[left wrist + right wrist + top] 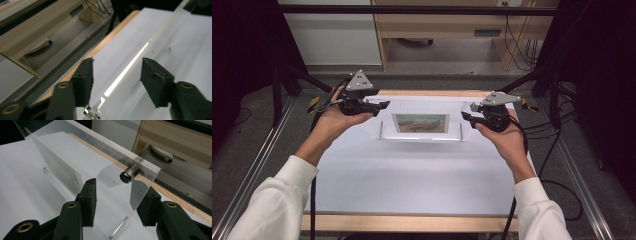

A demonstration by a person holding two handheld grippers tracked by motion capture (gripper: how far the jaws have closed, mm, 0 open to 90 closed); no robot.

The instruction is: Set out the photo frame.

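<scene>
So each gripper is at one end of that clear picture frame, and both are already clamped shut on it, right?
Not quite. Each gripper, left and right, is at one end of the clear picture frame, but both are open. The two gripper views show the jaws standing apart on either side of the frame's edge.

At the centre of the frame a clear acrylic picture frame [420,125] holding a brownish landscape print stands on the white tabletop [412,175]. At its left end, the black left gripper [382,105] with its grey three-cornered plate points inward, held in the left hand [334,120]. At its right end, the black right gripper [465,116] points inward, held in the right hand [507,137]. White sleeves [272,205] enter from the bottom corners.
</scene>
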